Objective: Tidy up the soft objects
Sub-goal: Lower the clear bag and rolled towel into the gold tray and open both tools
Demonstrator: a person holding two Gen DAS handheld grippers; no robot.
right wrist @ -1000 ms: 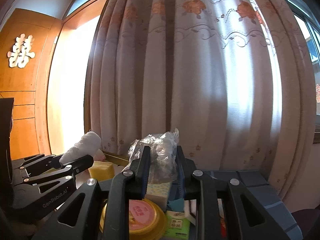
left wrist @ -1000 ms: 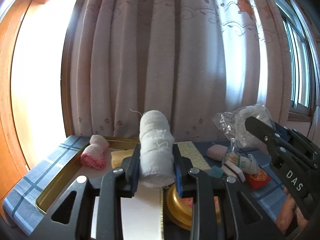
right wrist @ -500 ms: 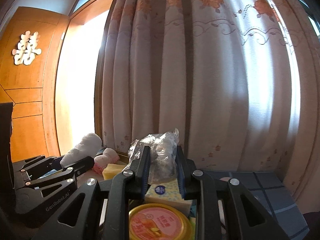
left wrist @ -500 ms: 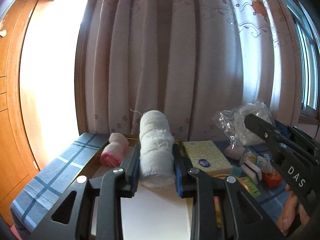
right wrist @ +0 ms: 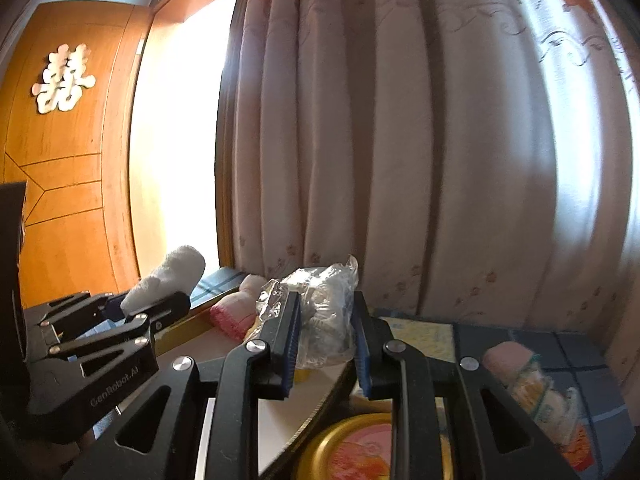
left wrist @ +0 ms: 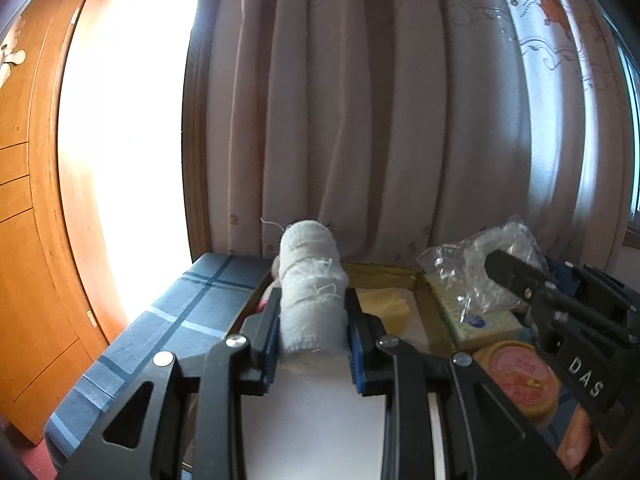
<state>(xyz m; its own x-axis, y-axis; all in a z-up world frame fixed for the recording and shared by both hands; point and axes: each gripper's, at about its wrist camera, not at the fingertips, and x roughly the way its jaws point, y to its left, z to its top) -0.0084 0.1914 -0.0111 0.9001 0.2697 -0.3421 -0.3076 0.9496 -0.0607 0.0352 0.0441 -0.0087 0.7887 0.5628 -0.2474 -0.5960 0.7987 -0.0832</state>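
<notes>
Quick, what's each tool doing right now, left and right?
Left tool: closed on the white cloth roll.
Right tool: closed on the crinkled clear plastic bag.

A home: floral curtains (right wrist: 420,140), wooden door (right wrist: 60,160) with a double-happiness cutout (right wrist: 62,78).

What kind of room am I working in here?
Probably a room in a home: floral curtains hang over a window, a wooden door carries a paper double-happiness cutout, and a checked blue cloth covers the cluttered surface.
</notes>
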